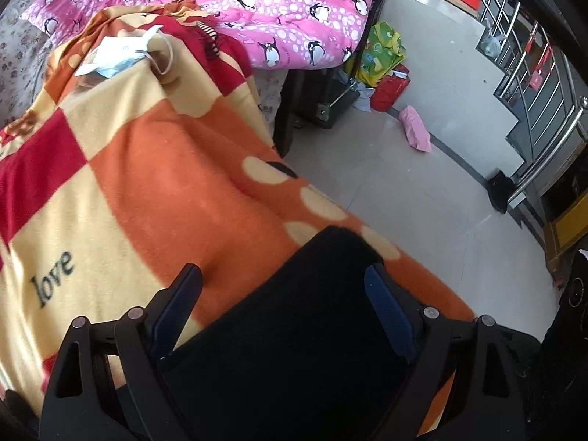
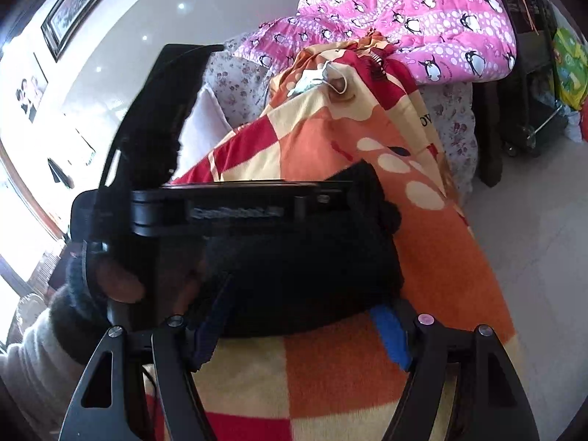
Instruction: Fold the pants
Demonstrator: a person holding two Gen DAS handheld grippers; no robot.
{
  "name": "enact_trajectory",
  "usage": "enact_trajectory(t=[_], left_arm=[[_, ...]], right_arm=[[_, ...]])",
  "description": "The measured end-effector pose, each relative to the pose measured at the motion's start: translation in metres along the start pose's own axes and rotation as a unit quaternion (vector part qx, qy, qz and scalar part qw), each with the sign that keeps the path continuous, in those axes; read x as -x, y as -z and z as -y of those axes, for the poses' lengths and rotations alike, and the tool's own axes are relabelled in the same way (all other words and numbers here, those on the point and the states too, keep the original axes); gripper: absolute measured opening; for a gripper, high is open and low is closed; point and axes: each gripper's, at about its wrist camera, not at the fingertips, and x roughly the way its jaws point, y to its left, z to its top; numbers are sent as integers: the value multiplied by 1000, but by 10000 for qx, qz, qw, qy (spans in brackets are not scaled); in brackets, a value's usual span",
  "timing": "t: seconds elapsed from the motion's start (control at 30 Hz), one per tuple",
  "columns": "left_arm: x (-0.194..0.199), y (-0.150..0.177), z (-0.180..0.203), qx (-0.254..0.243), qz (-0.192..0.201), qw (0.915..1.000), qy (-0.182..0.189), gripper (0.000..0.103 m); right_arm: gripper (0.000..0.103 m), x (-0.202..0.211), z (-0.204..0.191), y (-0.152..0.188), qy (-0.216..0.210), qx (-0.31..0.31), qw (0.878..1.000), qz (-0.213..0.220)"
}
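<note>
The black pants (image 1: 294, 330) lie folded into a compact bundle on the orange, red and cream checked blanket (image 1: 147, 183), near the bed's right edge. My left gripper (image 1: 283, 286) is open, its blue-padded fingers (image 1: 389, 312) spread over the bundle without pinching it. In the right wrist view the same pants (image 2: 312, 264) lie just ahead of my right gripper (image 2: 305, 316), which is open with its fingers at the bundle's near edge. The left gripper's body (image 2: 228, 209) rests across the top of the pants, held by a hand in a dark cuff.
A pink penguin quilt (image 1: 275, 7) is piled at the far end of the bed. A face mask (image 1: 121, 55) lies on the blanket. The bed's edge drops to a tiled floor (image 1: 404, 183) with bags (image 1: 382, 55), a pink packet (image 1: 415, 128) and a metal railing (image 1: 533, 84).
</note>
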Motion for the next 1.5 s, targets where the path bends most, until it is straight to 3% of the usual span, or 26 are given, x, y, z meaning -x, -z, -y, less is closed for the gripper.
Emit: enact_trajectory(t=[0.03,0.13,0.23,0.4,0.5,0.7,0.83,0.87,0.93,0.97,1.07,1.13,1.2,1.23,1.27,1.3,1.37,1.4,1.43,1.5], left_arm=[[0,0,-3,61,-10,10000,55,91],[8,0,-13,179,-20,9998,34,91],[39,10,-31,226,169,9993,-231,91],[121,42,-86,721,637,9931,-674,91],[175,75,-125,1168,953,9826,-1085,91],[237,143,-178,1899,1260,9617,-1521,91],[228,174,-189,2130,1042,9574,-1647,91],[221,181,-190,2227,946,9574,-1576,91],[207,188,-187,2285,790,9590,-1482,91],[201,191,-185,2313,730,9589,-1472,91],[185,190,-180,2429,584,9595,-1299,91],[175,187,-178,2549,571,9573,-1240,91],[162,185,-172,2614,515,9564,-1201,91],[155,183,-168,2590,470,9570,-1220,91],[150,181,-162,2520,521,9566,-1370,91],[149,180,-158,2451,584,9571,-1428,88],[145,174,-149,2203,624,9640,-1351,56],[145,170,-145,2081,647,9683,-1222,28],[149,164,-142,1996,624,9708,-1173,9],[159,158,-142,1929,646,9718,-1190,9]], right_arm=[[63,-2,1,-1,26,-11,10000,19],[19,-10,8,-6,224,-145,9996,8],[12,-2,3,-11,62,-189,9997,145],[11,14,-61,-21,-232,561,9979,217],[11,9,-113,-21,-546,1112,9923,90],[12,-61,-195,8,-1080,1688,9778,-619],[36,-120,-218,41,-1056,1774,9662,-1544],[38,-110,-222,43,-1214,1840,9634,-1523],[60,-87,-217,35,-1691,1672,9594,-1518],[66,-76,-213,31,-1676,1632,9623,-1389],[67,-43,-190,13,-1119,1676,9762,-806],[66,-47,-173,4,-717,1605,9817,-727],[55,-63,-154,5,-233,1560,9841,-822],[43,-72,-146,7,-79,1495,9848,-877],[41,-81,-139,7,27,1425,9854,-932],[41,-86,-132,9,-36,1320,9867,-947],[41,-86,-129,9,-114,1220,9882,-916],[41,-84,-132,8,-91,1278,9874,-929],[40,-81,-136,7,-54,1358,9865,-917],[40,-73,-148,4,-43,1507,9852,-819]])
